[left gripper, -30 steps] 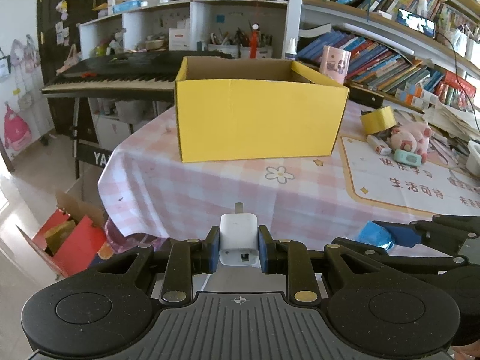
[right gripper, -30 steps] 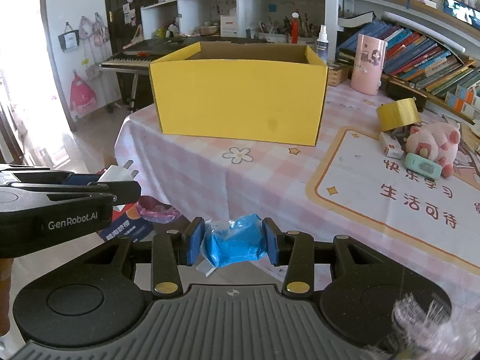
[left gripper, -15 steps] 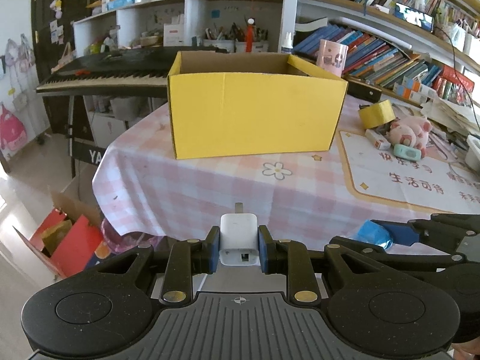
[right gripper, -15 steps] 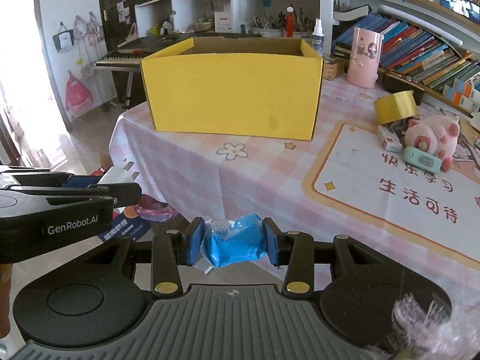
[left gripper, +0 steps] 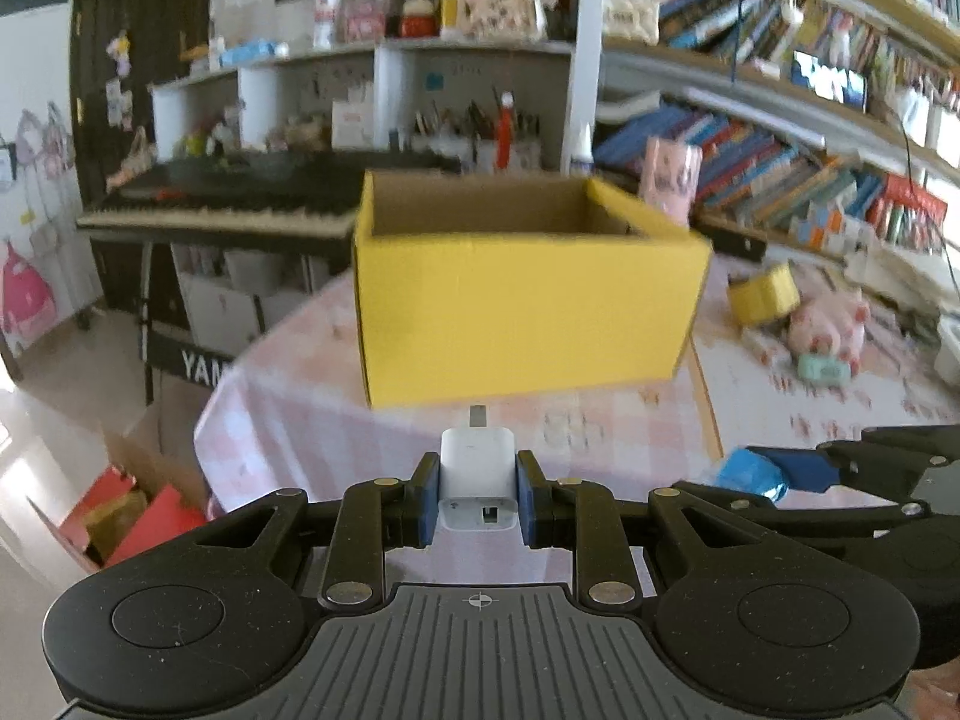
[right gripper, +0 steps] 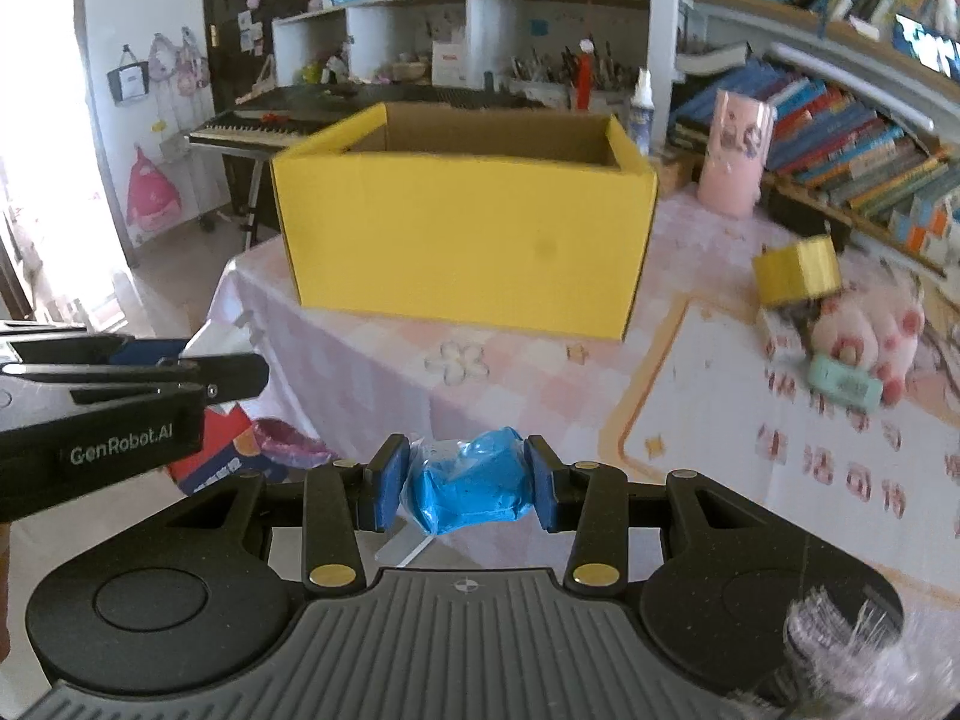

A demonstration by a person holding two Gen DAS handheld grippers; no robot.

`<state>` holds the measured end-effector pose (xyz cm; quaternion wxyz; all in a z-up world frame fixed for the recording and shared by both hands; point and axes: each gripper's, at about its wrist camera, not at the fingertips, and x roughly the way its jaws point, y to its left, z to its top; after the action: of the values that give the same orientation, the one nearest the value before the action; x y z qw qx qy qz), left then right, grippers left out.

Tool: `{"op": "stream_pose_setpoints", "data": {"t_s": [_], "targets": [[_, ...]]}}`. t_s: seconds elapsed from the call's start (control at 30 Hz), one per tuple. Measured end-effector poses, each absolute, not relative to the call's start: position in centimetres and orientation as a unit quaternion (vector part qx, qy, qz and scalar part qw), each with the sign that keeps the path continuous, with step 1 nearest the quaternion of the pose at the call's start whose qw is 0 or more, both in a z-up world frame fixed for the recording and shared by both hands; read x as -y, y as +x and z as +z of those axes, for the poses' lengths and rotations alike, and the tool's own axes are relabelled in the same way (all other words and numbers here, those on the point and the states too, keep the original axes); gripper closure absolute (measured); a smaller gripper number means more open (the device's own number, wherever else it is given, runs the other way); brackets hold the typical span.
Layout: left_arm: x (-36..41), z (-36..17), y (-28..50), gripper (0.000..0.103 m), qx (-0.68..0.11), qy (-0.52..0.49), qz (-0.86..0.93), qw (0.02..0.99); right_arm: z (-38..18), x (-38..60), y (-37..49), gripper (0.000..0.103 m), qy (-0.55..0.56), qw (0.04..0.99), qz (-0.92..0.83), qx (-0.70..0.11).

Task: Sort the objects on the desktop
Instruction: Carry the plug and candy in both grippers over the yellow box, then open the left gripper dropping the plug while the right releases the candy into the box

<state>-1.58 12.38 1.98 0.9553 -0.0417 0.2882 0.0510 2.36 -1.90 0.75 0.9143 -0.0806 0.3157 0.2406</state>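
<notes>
My left gripper (left gripper: 478,483) is shut on a white plug adapter (left gripper: 478,474), its metal prong pointing toward the open yellow cardboard box (left gripper: 516,312) on the pink checked table. My right gripper (right gripper: 468,480) is shut on a crumpled blue packet (right gripper: 468,483), held in the air before the yellow box (right gripper: 468,240). In the left wrist view the right gripper and its blue packet (left gripper: 747,474) show at the lower right. The left gripper's body (right gripper: 114,402) fills the left edge of the right wrist view. The box interior that shows looks bare.
On the table right of the box lie a yellow tape roll (right gripper: 798,270), a pink plush pig (right gripper: 864,330), a mint-green small case (right gripper: 846,384) and a pink cup (right gripper: 735,162). A keyboard piano (left gripper: 222,210) and bookshelves stand behind. Red cartons (left gripper: 138,522) sit on the floor at the left.
Both grippers moved closer to the yellow box and a little higher; the box looks larger and more of its inside shows. Both grips are unchanged.
</notes>
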Motion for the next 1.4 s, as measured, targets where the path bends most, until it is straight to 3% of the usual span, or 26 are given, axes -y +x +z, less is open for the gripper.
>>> {"op": "stream_pose_setpoints", "data": {"t_s": [0.6, 0.97, 1.4], "targets": [[-13.5, 7.8, 4.4, 0.079, -0.199, -0.041, 0.065, 0.977, 8.3, -0.3, 9.9, 0.064, -0.091, 0.934, 0.276, -0.209], [-12.6, 8.3, 10.1, 0.079, -0.204, -0.038, 0.076, 0.975, 9.0, -0.1, 16.8, 0.064, -0.114, 0.925, 0.301, -0.202], [-12.8, 5.6, 15.6, 0.079, -0.27, -0.066, 0.102, 0.955, 7.2, -1.2, 23.8, 0.064, -0.182, 0.884, 0.359, -0.237]]}}
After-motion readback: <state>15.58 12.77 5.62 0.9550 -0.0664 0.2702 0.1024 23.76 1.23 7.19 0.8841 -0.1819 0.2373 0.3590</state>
